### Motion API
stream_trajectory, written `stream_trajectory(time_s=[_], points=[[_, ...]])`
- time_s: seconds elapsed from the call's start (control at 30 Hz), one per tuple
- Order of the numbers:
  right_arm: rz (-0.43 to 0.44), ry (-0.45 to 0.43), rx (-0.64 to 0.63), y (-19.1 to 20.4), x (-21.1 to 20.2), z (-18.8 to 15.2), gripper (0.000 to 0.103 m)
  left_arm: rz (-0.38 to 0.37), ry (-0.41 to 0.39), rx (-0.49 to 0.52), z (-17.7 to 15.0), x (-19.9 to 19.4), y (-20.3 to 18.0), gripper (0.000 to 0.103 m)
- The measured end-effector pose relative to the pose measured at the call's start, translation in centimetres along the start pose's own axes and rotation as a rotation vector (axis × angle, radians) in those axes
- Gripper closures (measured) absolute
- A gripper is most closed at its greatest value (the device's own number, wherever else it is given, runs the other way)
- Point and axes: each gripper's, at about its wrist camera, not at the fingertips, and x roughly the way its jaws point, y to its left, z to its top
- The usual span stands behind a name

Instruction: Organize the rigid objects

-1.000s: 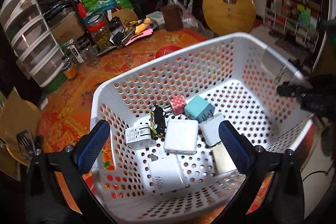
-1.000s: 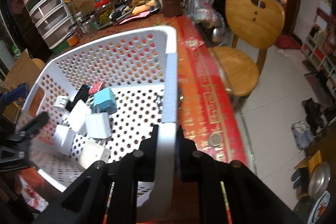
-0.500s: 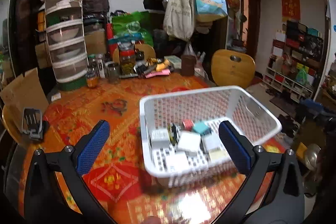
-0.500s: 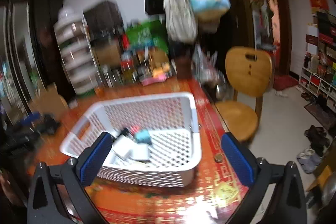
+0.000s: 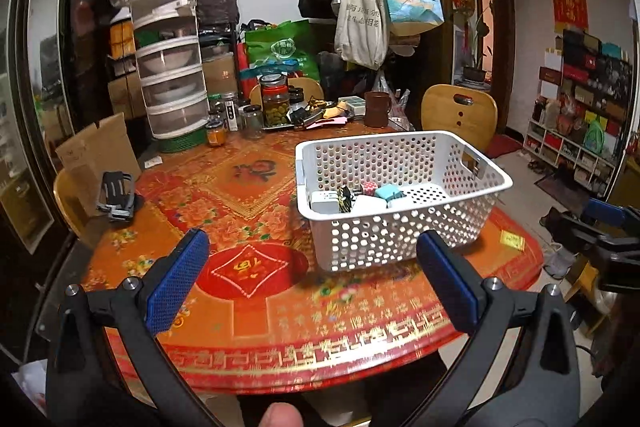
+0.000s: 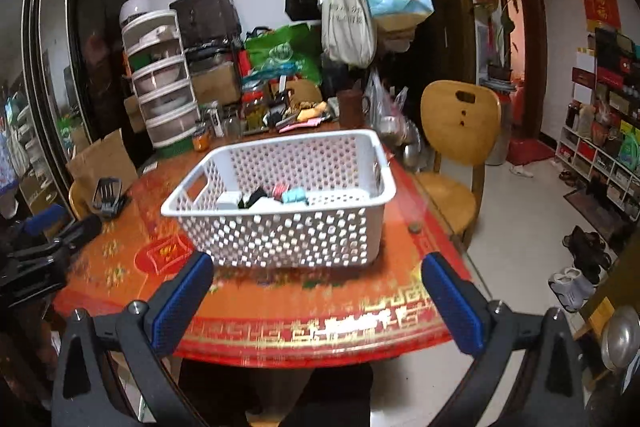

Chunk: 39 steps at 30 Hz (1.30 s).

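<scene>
Basket [image 5: 400, 223] sits flat on the table [image 5: 248, 303], w/ the small items bunched at its 9 o'clock end in left view: white blocks [image 5: 325, 202], black-yellow toy [image 5: 344, 201], red dotted cube [image 5: 369, 188], teal block [image 5: 388, 193]. Right view shows same pile [image 6: 264, 199] inside, teal one [image 6: 294, 195] toward 3 o'clock of the pile.

Vs 1 s ago: the right gripper [image 6: 316, 301] was clamped on the basket rim w/ basket tilted up close to both cams; now the rim is let go, basket level, both cams pulled back & up so the whole basket fits in view. Vs 0.5 s ago: nearly same layout, slightly further back, less blur in right view.

Left gripper [image 5: 312, 281]: jaws wide apart, nothing between them, hovering over table's near edge, basket at 12–1 o'clock, apart from it. Right gripper: also wide open, empty, basket at 12 o'clock beyond the pads [image 6: 182, 303], not touching.

Outward: coin [image 6: 415, 227] on table at 3 o'clock of basket; black stand [image 5: 116, 193] at 9 o'clock; jars [image 5: 275, 101], brown mug [image 5: 377, 109] & drawer tower [image 5: 172, 67] at 12 o'clock end; wooden chair [image 6: 460, 147] off table's 2 o'clock side.
</scene>
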Motion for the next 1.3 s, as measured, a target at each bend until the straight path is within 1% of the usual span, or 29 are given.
stream_trajectory(time_s=[0.13, 0.3, 0.4, 0.47, 0.73, 0.97, 1.3], points=[[0.016, 0.035, 0.014, 0.3, 0.7, -0.9, 0.000, -0.035, 0.054, -0.030, -0.7, -1.2, -0.2, 0.001], [0.004, 0.072, -0.025, 1.1, 1.1, -1.8, 0.000, -0.018, 0.069, -0.025, -1.1, -1.6, -0.8, 0.001], [0.006, 0.084, -0.024, 1.0, 1.1, -1.9, 0.000, -0.013, 0.084, -0.024, -1.1, -1.4, -0.8, 0.001], [0.008, 0.082, -0.016, 0.7, 0.9, -1.8, 0.000, 0.001, 0.084, -0.030, -1.2, -1.3, -0.7, 0.001], [0.017, 0.071, 0.001, 0.3, 0.8, -1.2, 0.000, 0.001, 0.112, -0.055, -0.7, 0.1, -0.5, 0.001], [0.026, 0.070, 0.010, 0.2, 0.7, -1.1, 0.000, 0.015, 0.121, -0.046, -0.6, 0.7, -0.8, 0.001], [0.027, 0.072, -0.006, 0.5, 0.7, -1.1, 0.000, -0.002, 0.124, -0.053, -0.7, 1.0, -1.0, 0.001]])
